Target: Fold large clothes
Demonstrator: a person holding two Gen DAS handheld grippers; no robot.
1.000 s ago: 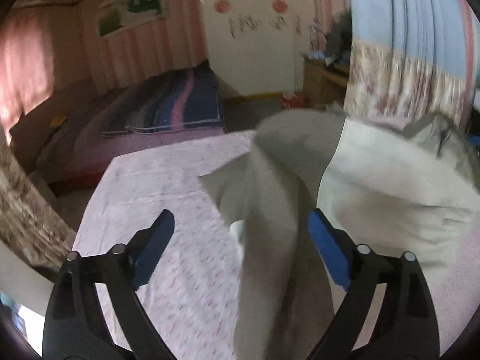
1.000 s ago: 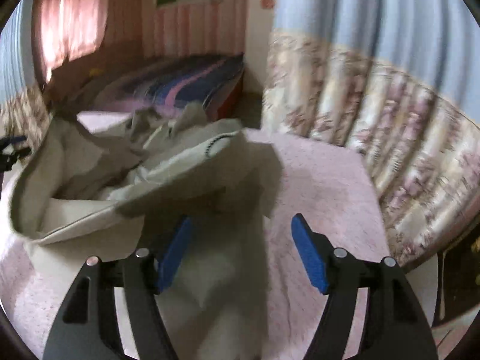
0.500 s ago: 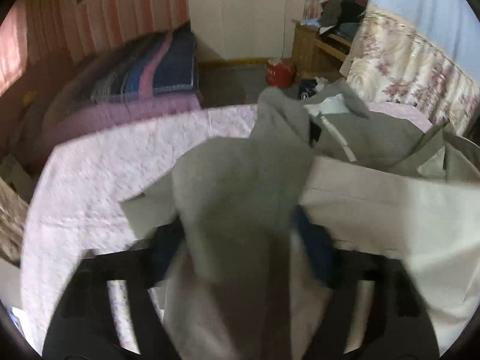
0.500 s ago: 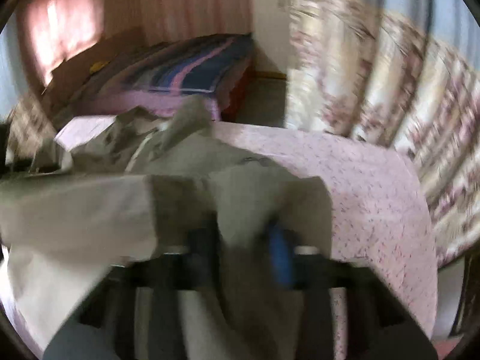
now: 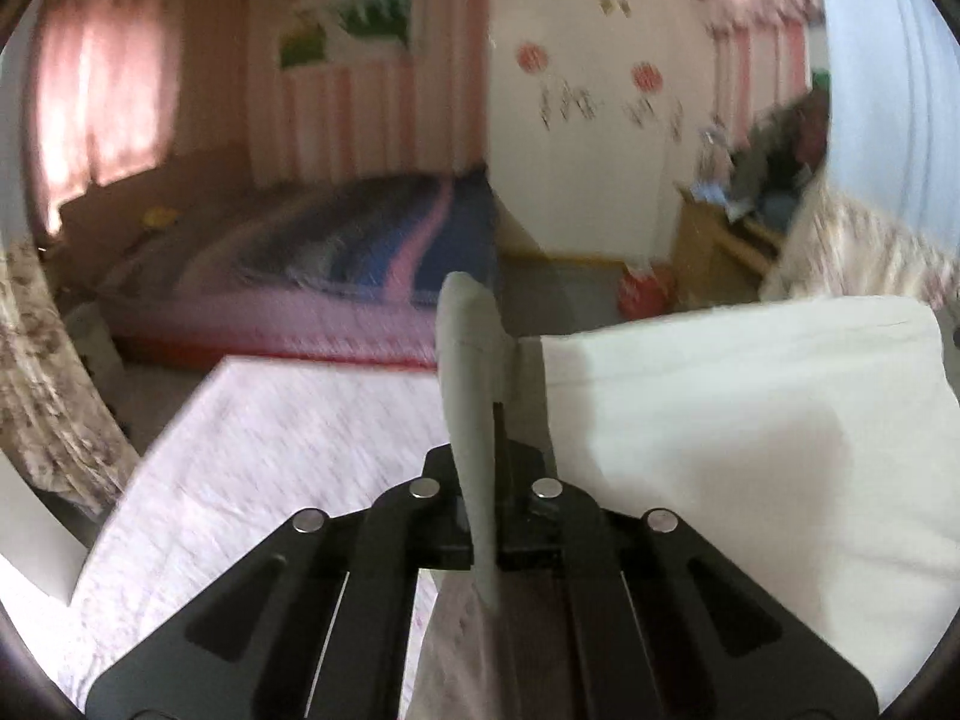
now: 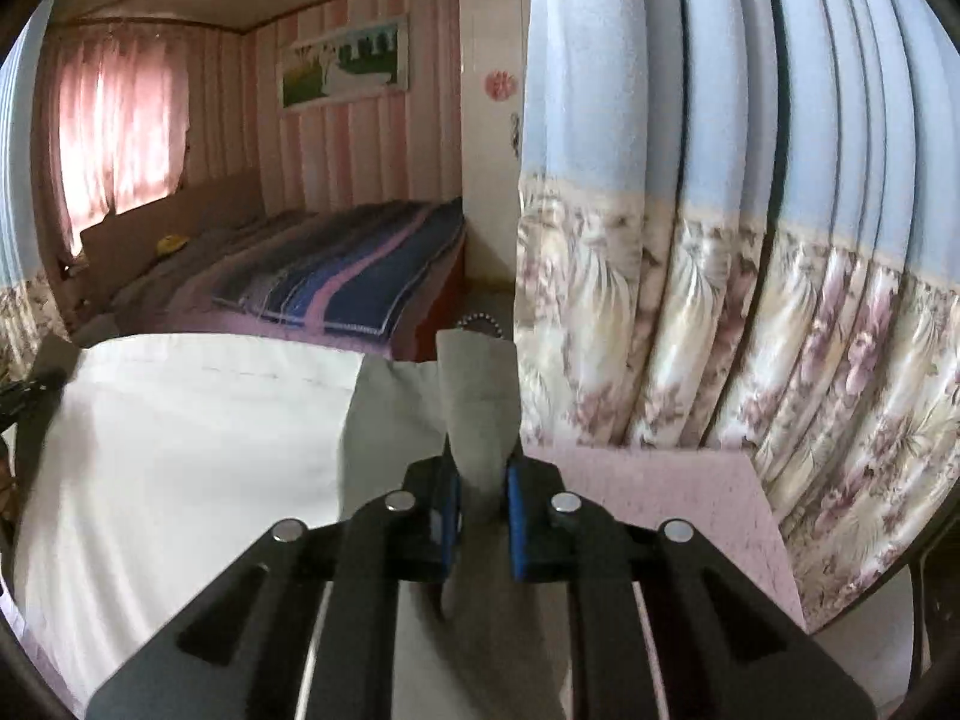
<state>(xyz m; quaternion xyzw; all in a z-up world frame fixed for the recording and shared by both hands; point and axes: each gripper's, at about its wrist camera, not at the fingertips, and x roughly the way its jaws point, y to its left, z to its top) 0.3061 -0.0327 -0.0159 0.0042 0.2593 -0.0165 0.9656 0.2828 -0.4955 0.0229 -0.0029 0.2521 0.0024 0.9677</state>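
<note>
Between the fingers of the left tool (image 5: 483, 462) we see a grey fold of the garment (image 5: 720, 450) pinched tight, jaws fully closed on it after just closing. The fold sticks up ahead of the tool, and the pale cream body of the garment stretches off to the tool's right, lifted clear of the surface (image 5: 270, 438) below. That surface wears a pink speckled cover and runs ahead and to the left of the tool. Beyond it we see a bed (image 5: 336, 264) with a striped blanket, blurred.

At the right tool (image 6: 483, 504) the blue pads (image 6: 515, 525) clamp another grey fold of the same garment (image 6: 180, 450), jaws having just closed onto it, a thick wad between them. Cream cloth spreads to this tool's left, taut toward the other side. Pink surface (image 6: 660, 492) shows just ahead and right. A blue and floral curtain (image 6: 720, 240) hangs close on the right, the bed (image 6: 336, 282) far ahead left.
</note>
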